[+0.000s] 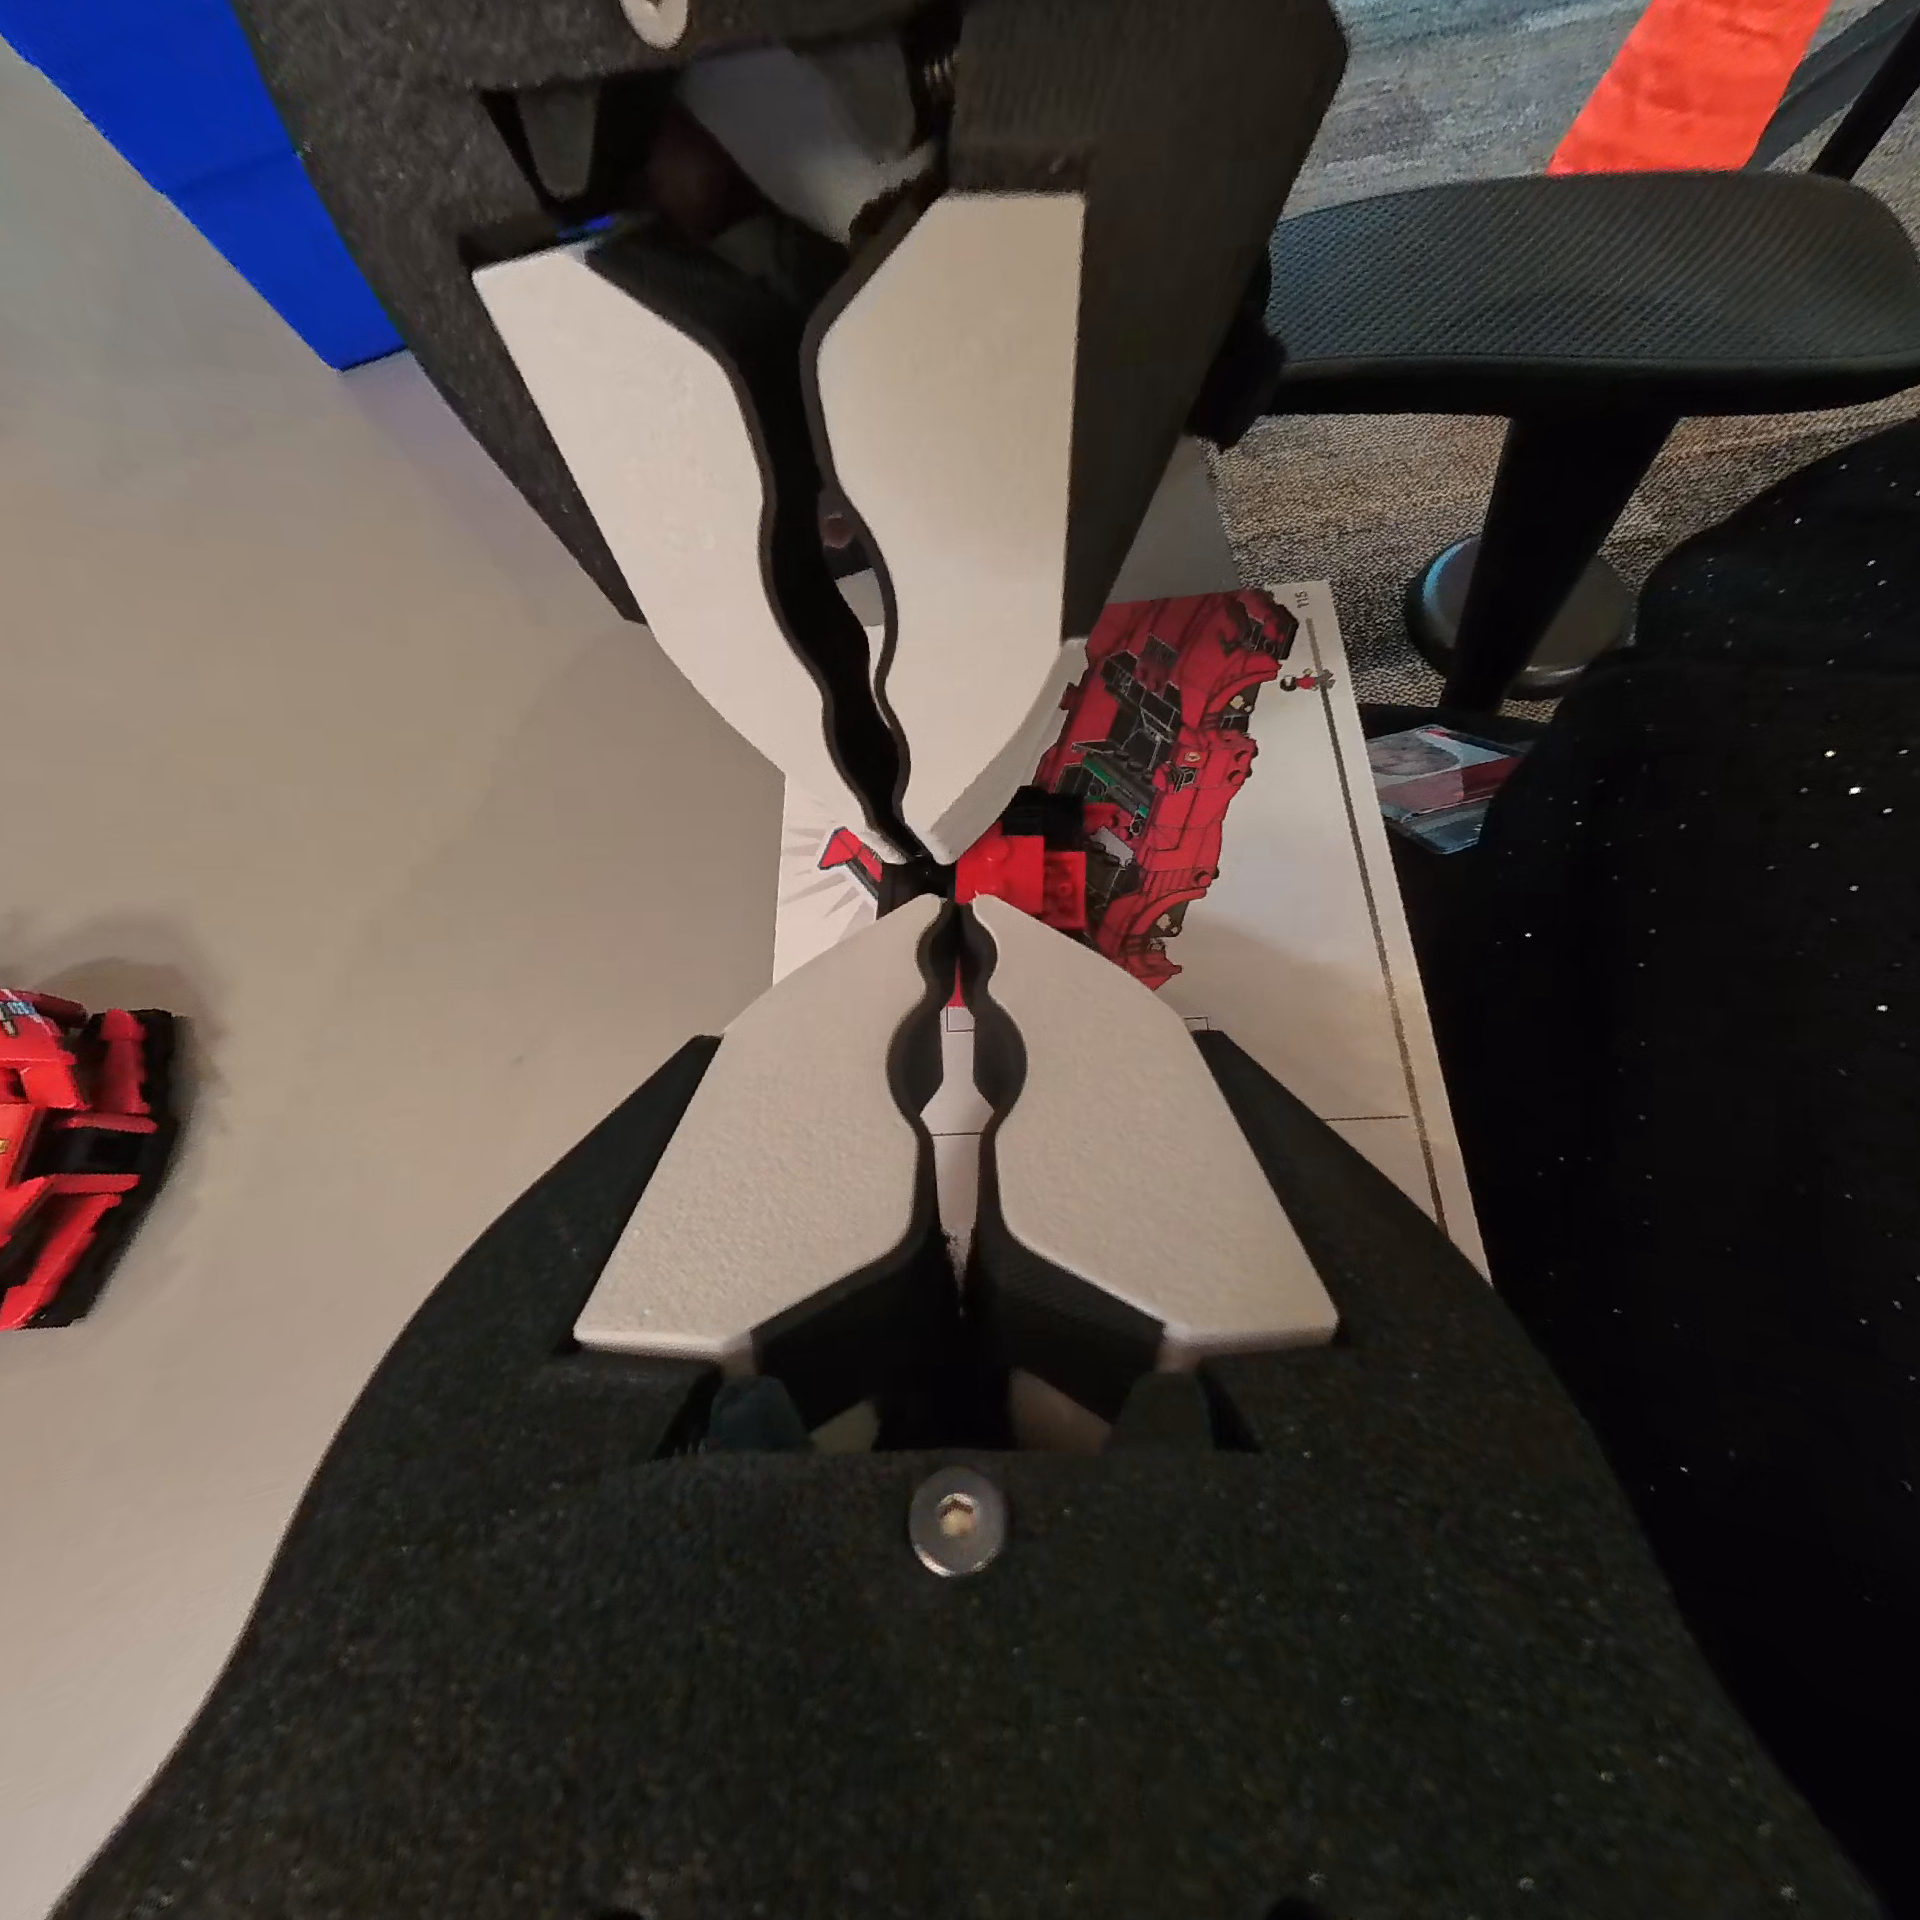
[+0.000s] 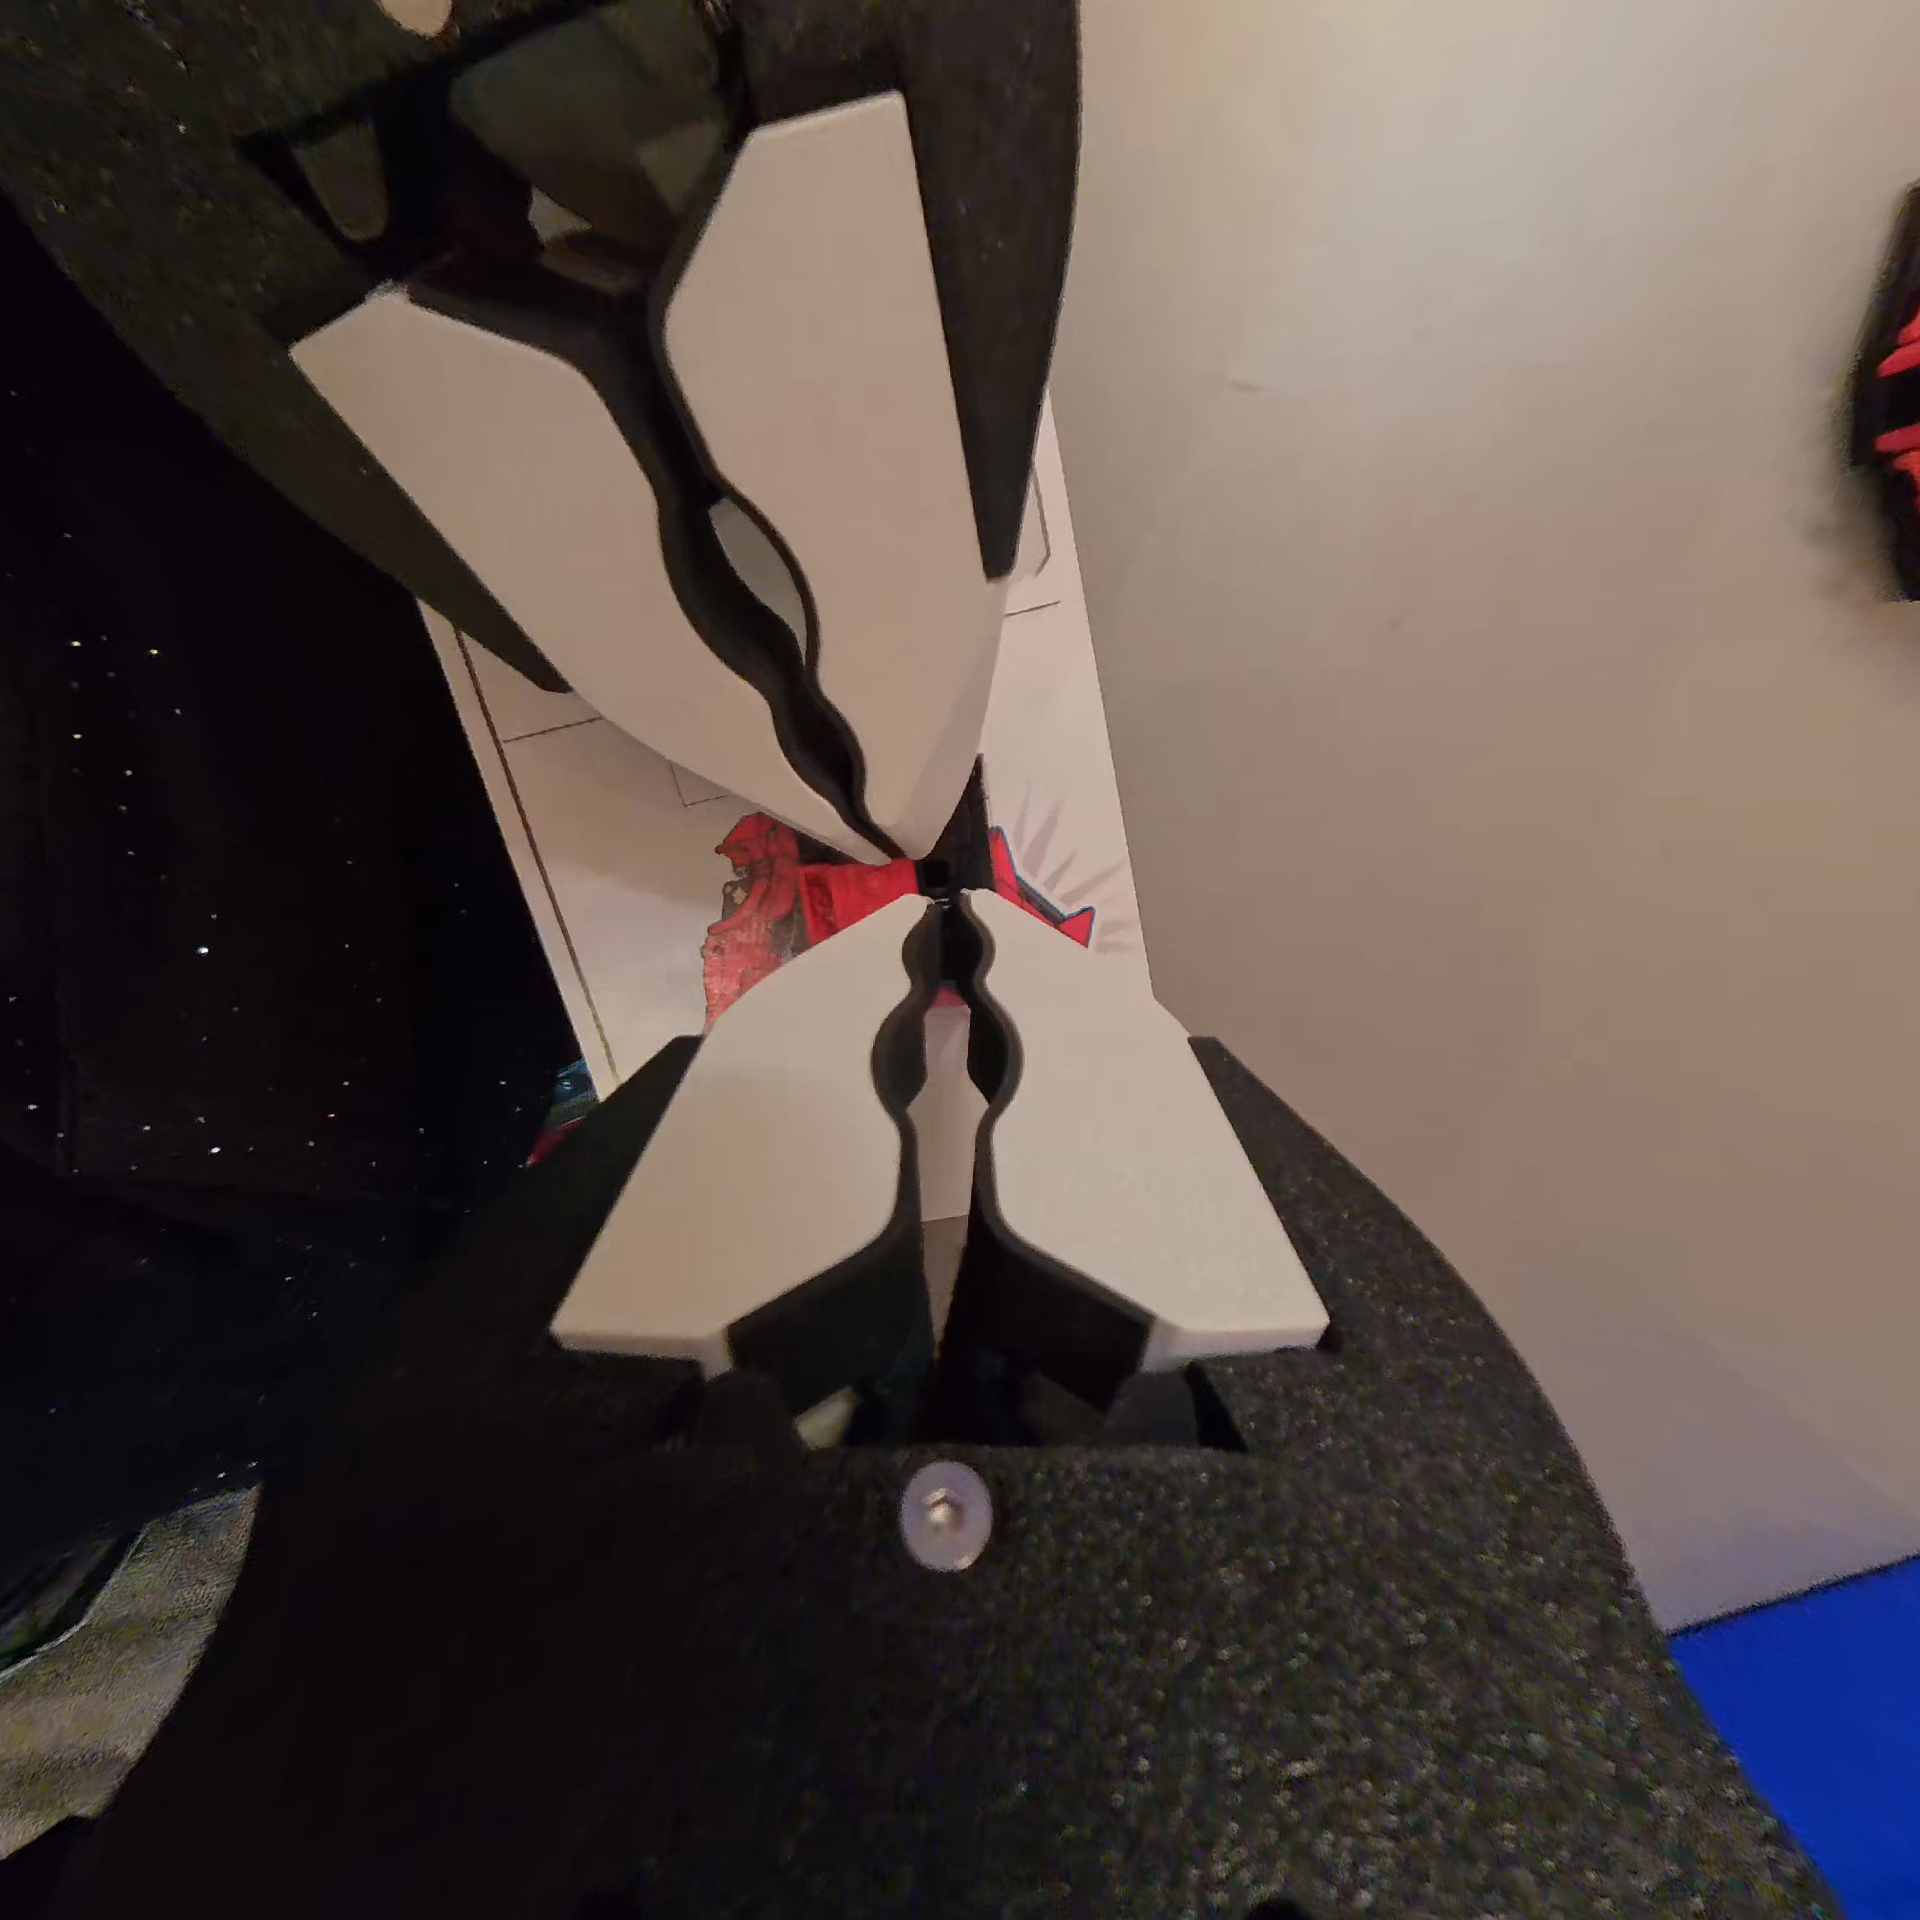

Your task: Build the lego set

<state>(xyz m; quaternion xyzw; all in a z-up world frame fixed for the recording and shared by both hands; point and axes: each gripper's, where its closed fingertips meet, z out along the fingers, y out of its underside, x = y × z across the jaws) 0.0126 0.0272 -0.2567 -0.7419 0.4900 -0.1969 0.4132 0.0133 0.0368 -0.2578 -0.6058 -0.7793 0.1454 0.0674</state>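
Observation:
My left gripper [image 1: 951,912] and my right gripper [image 1: 914,847] meet tip to tip above an open instruction booklet [image 1: 1278,1039]. Between the tips is a small red and black brick assembly [image 1: 1013,868]. The left gripper's jaws are closed on its red part. In the right wrist view my right gripper [image 2: 943,906] is closed on a small black piece [image 2: 935,875] that sits against the red part [image 2: 852,888], with the left gripper [image 2: 899,836] coming in from above. How the pieces join is hidden by the fingers.
A partly built red and black car [image 1: 62,1164] lies on the white table [image 1: 364,727] to the left; it also shows at the right edge of the right wrist view [image 2: 1891,405]. A blue box [image 1: 208,156], a black office chair [image 1: 1558,281] and a person's dark clothing [image 1: 1714,1039] surround the table corner. My two grippers' fingertips are within a few centimetres of each other.

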